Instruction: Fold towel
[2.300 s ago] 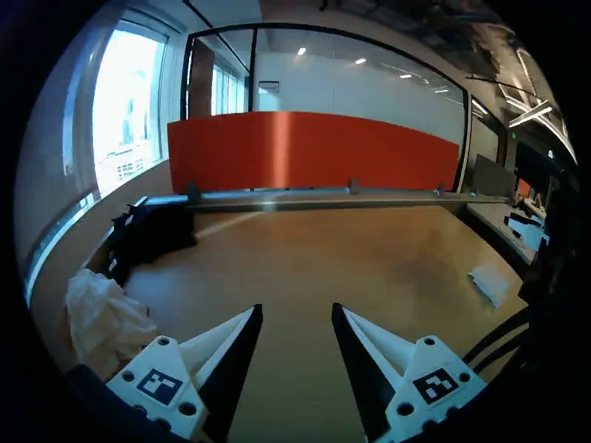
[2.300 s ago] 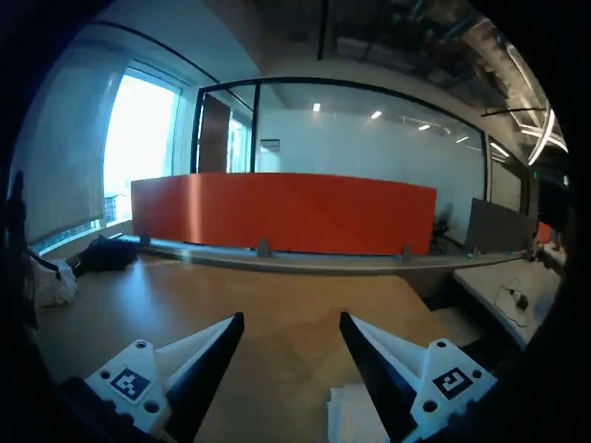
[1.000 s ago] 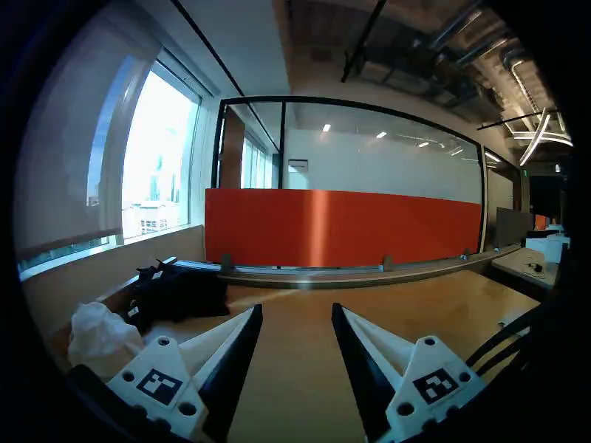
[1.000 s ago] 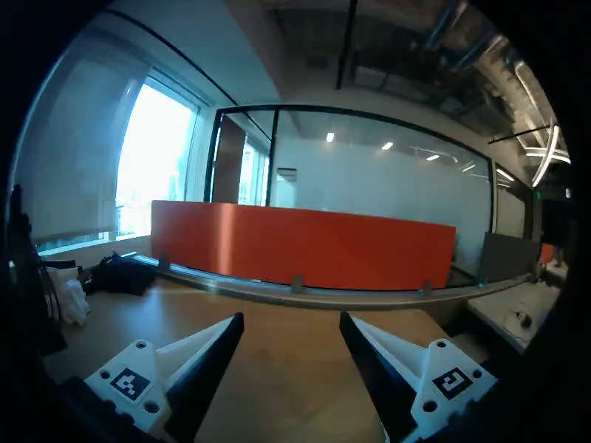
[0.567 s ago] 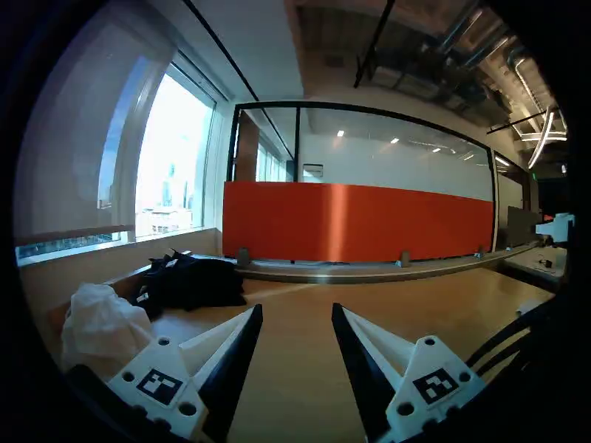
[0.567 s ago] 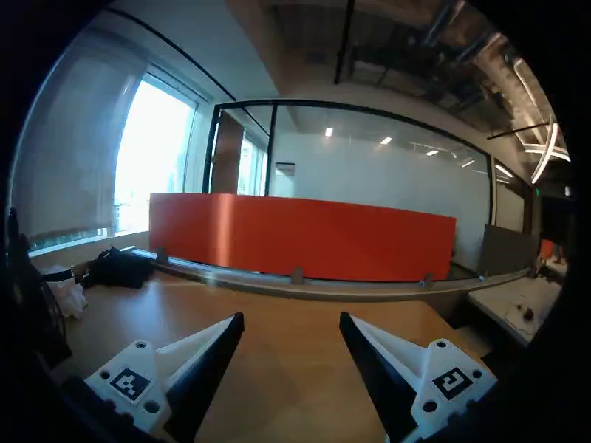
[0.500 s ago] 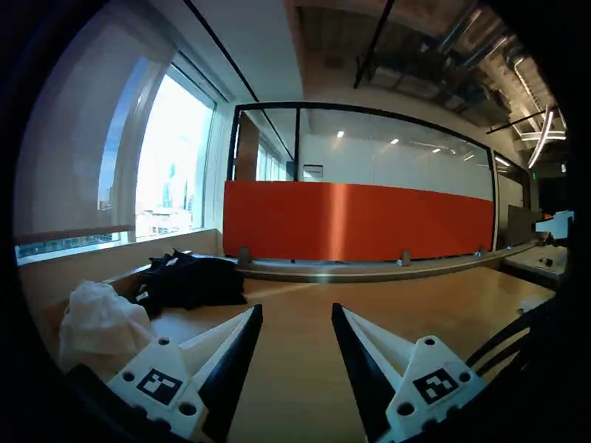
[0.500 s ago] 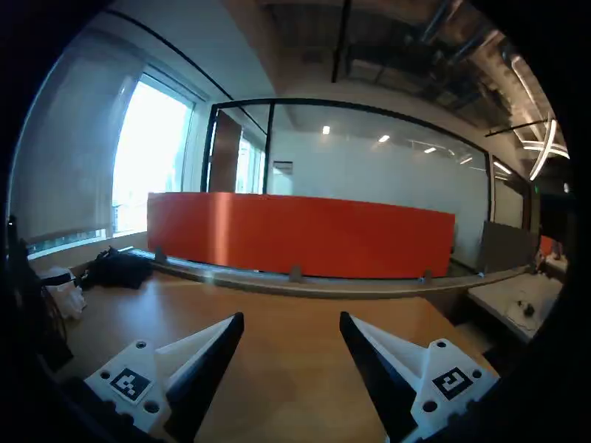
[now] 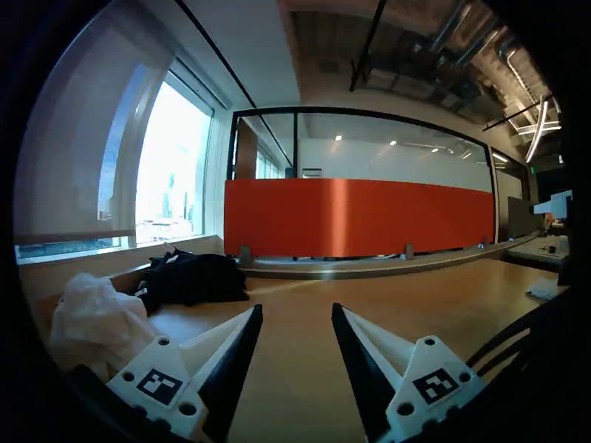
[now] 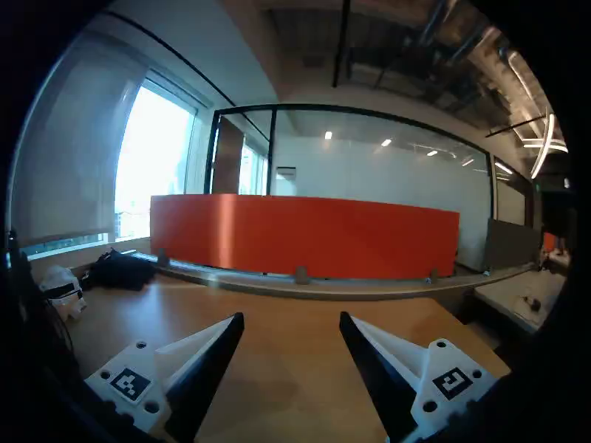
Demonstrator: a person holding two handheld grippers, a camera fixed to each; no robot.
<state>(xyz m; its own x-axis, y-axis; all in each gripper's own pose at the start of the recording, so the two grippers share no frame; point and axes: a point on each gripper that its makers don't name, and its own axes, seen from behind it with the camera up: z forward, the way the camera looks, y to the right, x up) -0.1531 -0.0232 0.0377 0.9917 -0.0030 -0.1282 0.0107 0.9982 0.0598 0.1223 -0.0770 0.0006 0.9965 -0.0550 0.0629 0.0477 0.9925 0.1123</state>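
Note:
A crumpled white towel [image 9: 92, 328] lies on the wooden table [image 9: 310, 303] at the left, just beyond my left gripper's left finger. My left gripper [image 9: 295, 325] is open, low over the table, nothing between its fingers. In the right gripper view the same white towel [image 10: 63, 289] shows small at the far left. My right gripper [image 10: 292, 332] is open over bare wood and holds nothing. A small folded white cloth [image 9: 545, 289] lies at the table's far right edge.
A heap of black fabric [image 9: 188, 279] sits behind the white towel, also seen as black fabric [image 10: 118, 269] in the right gripper view. An orange divider [image 9: 354, 218] and a metal rail [image 9: 354, 269] close the table's far side. Windows run along the left.
Both views have tilted up from the tabletop toward the room and sunk nearer the table. The folded white cloth near the right gripper has left its view. Both grippers stayed open.

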